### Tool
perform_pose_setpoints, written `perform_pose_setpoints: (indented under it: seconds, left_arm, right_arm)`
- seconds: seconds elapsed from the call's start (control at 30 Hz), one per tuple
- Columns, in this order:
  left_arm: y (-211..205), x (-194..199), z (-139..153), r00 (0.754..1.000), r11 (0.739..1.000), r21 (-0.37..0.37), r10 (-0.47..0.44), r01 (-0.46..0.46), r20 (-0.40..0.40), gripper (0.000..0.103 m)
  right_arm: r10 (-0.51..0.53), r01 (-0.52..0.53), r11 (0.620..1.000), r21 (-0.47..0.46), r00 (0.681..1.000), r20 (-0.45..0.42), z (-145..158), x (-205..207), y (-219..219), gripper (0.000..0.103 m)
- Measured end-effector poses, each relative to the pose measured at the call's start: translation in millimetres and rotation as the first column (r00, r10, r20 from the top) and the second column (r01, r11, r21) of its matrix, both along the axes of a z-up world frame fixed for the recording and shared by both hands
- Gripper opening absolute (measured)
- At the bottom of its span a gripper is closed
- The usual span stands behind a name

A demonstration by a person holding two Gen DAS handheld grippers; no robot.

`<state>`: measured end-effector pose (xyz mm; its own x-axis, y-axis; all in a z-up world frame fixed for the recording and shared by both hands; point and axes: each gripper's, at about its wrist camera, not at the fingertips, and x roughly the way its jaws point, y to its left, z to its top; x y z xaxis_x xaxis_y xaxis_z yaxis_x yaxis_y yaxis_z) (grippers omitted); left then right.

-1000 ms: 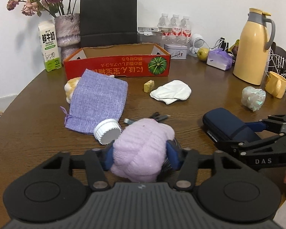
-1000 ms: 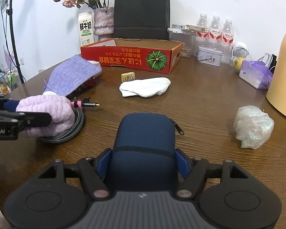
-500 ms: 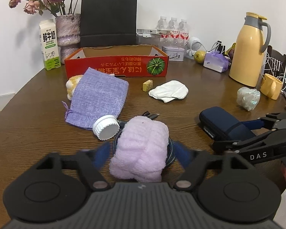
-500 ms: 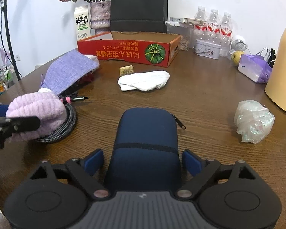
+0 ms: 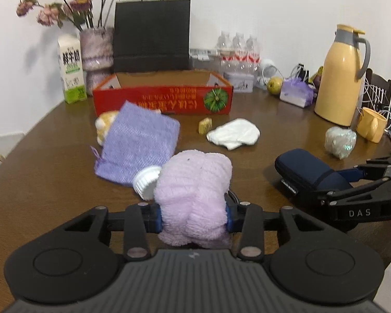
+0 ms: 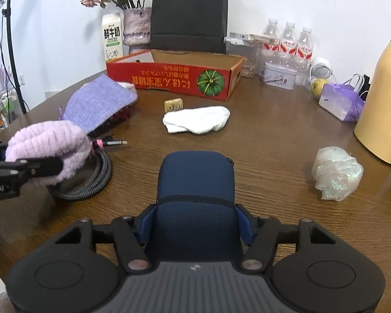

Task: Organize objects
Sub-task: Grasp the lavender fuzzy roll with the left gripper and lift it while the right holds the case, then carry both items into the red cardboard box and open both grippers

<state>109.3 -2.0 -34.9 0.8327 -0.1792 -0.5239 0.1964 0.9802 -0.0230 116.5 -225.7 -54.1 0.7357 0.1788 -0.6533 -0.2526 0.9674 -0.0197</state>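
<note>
Purple towel (image 5: 193, 195): pinched in my left gripper (image 5: 193, 215), jaws just closed; red box (image 5: 163, 99) straight ahead.
Navy case (image 6: 196, 182): clamped in my right gripper (image 6: 196, 224), jaws just closed, long axis toward box.

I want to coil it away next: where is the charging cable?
In the right wrist view it lies coiled at the left, under the purple towel, below the purple pouch.

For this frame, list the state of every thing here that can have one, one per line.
left gripper: jaws just closed, shut on the lilac fluffy roll
right gripper: jaws just closed, shut on the navy zip case
navy zip case: zipped shut
red cardboard box: open-topped
lavender pouch: lying flat
black cable: coiled
</note>
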Motion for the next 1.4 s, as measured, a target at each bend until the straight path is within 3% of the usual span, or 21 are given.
perform_pose_setpoints:
  seconds: [0.6, 1.4]
  left_arm:
    - [31.3, 25.2, 31.4, 0.998, 0.999, -0.008, 0.041, -0.041, 0.044, 0.041]
    - [56.6, 116.6, 57.7, 0.987, 0.991, -0.036, 0.134, -0.131, 0.094, 0.041]
  right_arm:
    - [0.016, -0.019, 0.999, 0.036, 0.995, 0.097, 33.7, 17.4, 42.5, 0.061]
    - [-0.012, -0.009, 0.992, 0.125, 0.986, 0.167, 51.6, 110.4, 78.0, 0.061]
